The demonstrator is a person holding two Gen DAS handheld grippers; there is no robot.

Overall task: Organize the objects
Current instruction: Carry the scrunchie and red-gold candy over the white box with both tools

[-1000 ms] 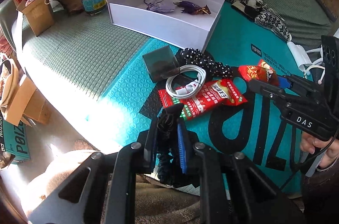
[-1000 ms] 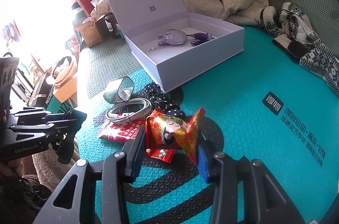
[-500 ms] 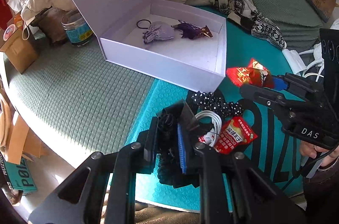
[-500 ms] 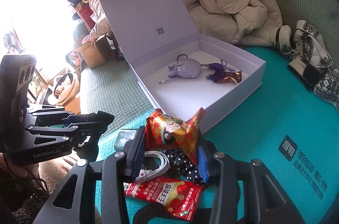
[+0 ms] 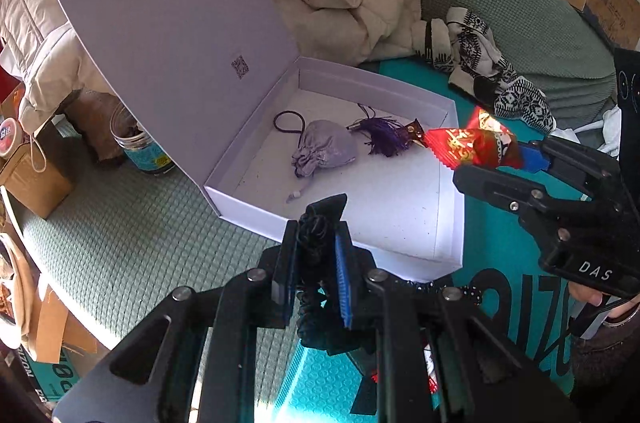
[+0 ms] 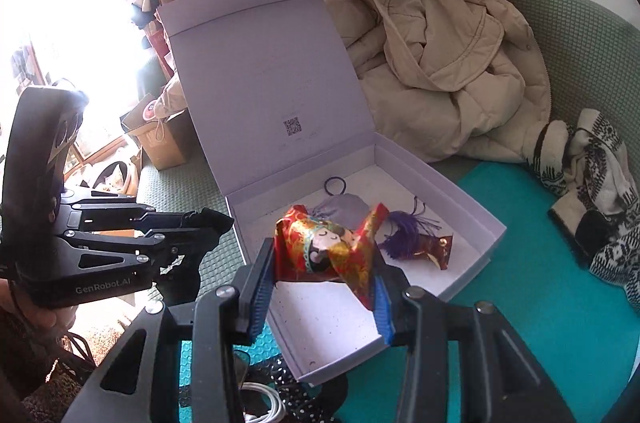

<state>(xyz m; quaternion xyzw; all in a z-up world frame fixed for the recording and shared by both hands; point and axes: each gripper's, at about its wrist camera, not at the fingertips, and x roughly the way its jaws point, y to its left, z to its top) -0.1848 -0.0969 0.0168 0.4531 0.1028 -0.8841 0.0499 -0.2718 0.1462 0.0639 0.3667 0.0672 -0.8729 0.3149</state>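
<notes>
An open white box (image 5: 448, 183) (image 6: 476, 251) with its lid raised lies on the teal mat. Inside are a grey drawstring pouch (image 5: 324, 149) (image 6: 348, 205) and a purple tassel charm (image 5: 386, 137) (image 6: 416, 239). My left gripper (image 5: 316, 263) (image 6: 218, 219) is shut on a black hair tie (image 5: 316, 235) and holds it over the box's near edge. My right gripper (image 6: 324, 287) (image 5: 516, 159) is shut on a red and gold snack packet (image 6: 328, 247) (image 5: 472, 143) above the box's right side.
A white cable (image 6: 264, 403) and a black dotted scrunchie (image 6: 296, 391) lie on the teal mat (image 6: 520, 303) in front of the box. A beige coat (image 6: 432, 55) and patterned socks (image 6: 592, 207) lie behind. A jar (image 5: 140, 147) and cardboard boxes (image 5: 32, 175) stand at the left.
Both grippers have moved forward from the pile on the mat up to the box, each carrying its item. They now hang over the box's inside.
</notes>
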